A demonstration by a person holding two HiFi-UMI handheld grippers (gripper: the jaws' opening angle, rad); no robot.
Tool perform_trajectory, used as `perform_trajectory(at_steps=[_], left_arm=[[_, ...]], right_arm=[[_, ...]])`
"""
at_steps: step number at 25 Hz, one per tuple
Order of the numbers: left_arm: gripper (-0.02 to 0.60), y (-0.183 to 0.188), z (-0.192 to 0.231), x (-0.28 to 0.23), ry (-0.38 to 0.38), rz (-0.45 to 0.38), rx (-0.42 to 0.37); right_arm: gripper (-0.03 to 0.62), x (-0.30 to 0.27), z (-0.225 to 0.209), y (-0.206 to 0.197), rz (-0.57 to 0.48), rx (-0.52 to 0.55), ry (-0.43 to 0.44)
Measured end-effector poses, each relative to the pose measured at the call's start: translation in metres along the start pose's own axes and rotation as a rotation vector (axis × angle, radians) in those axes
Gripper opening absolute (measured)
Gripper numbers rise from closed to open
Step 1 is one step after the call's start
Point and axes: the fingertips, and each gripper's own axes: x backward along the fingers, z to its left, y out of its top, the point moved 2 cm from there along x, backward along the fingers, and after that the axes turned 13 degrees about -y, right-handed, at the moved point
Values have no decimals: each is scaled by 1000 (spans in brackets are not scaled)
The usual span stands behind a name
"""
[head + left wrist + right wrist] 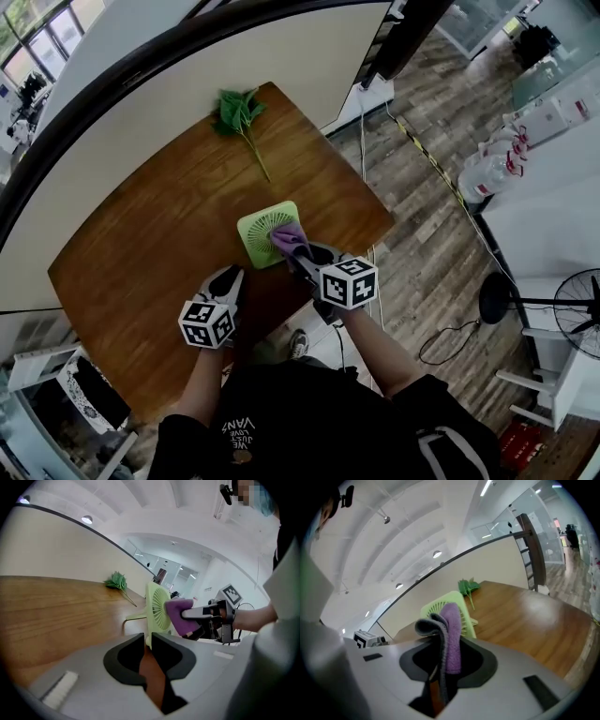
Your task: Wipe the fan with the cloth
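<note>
A wooden desk [141,253] is seen from above. Near its front edge a small green fan [258,230] is stood on its foot, with the round grille turned towards the person.

The left hand-held gripper [147,637] is brought up to the fan's lower edge. Its jaws are drawn nearly together, and a pale green part of the fan is pinched between their tips, so the fan is judged to be steadied by it.

The right hand-held gripper [447,641] is clenched on a folded purple cloth [287,238]. The cloth is laid over the jaw tips and pressed against the right part of the grille.

A green leafy sprig [239,117] is left lying at the far end of the desk, well apart from the fan.

The wiping is judged to be under way rather than finished, since cloth and grille are already in contact. How much of the face has been covered cannot be told. The left part of the grille, the rim, the back and the foot appear yet to be gone over.
</note>
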Motion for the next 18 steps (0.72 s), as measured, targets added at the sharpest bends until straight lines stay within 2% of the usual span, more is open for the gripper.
perform_trajectory(at_steps=[7,11,15,18], left_arm=[[23,3,-2,-4,-2,-6,-10],[12,7,-5,-4,-5,-19,-14],[12,9,-9,-2,-12,-25,-11],[12,10,-14,1,-18,-41,-9]], right_arm=[[100,17,-55,5,-27,-40,-137],[100,24,-71,4,-37,-64,-187],[100,32,-60,4,-54,-67,-165],[100,32,-28,-5,-43,-33,-81]])
